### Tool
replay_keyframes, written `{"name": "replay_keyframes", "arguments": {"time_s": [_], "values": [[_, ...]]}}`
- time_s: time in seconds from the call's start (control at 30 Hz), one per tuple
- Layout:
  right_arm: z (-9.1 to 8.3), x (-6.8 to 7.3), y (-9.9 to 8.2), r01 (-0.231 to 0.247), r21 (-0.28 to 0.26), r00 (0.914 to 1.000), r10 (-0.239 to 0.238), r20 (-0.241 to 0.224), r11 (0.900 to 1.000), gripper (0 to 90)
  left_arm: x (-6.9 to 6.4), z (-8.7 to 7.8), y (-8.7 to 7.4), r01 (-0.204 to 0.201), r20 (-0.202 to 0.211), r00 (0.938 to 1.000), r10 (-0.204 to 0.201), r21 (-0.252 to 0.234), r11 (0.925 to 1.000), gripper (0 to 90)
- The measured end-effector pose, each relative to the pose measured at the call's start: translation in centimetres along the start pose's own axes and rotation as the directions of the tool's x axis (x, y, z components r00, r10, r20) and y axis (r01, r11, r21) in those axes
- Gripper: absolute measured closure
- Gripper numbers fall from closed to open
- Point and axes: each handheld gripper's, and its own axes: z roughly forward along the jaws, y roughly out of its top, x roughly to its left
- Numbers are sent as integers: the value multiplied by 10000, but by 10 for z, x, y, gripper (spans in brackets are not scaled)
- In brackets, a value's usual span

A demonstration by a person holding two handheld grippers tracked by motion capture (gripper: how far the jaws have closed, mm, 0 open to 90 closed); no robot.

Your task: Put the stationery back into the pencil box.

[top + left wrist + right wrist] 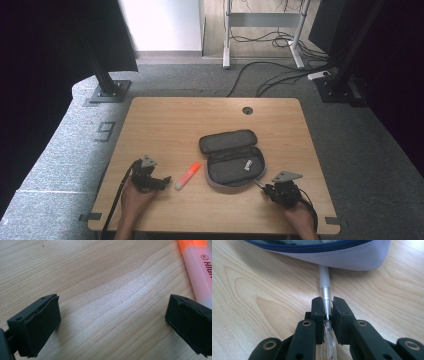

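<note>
- Two tongs are at work on the wooden surface [165, 112], one in each hand, both near its front edge
- The right tongs [328, 305] have their jaws pressed together on a pen [325, 291]; it has a grey grip, a metal collar and a clear barrel running back between the jaws
- The pen's tip end lies at the rim of the open pencil case [352, 257]; whether it touches the grey fabric or slips just under it is hard to tell
- In the high view the right tongs [261, 185] sit just off the case's [235, 159] front right corner; the case lies flat with its lid folded back, and a small tag shows inside
- The left tongs [112, 315] stand wide open with bare wood between the jaws, holding nothing
- An orange highlighter [200, 272] lies just beside the one jaw; from above the highlighter [187, 176] rests between the left tongs [166, 180] and the case, apart from both
</note>
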Motion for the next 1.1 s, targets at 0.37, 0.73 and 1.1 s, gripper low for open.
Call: {"name": "replay_keyframes", "arguments": {"time_s": [0.37,0.73,1.1], "values": [[-17,1,-7,-59,-45,9997,58,-253,10000,785,0,0,0,0,1,10000,0,0,10000,0],[-41,4,-17,-48,-172,9988,39,-492,9998,785,0,0,0,0,-1,10000,0,-1,10000,0],[-60,3,-3,174,-676,9985,-208,-504,9976,785,0,0,0,-2,6,10000,2,2,10000,0]]}}
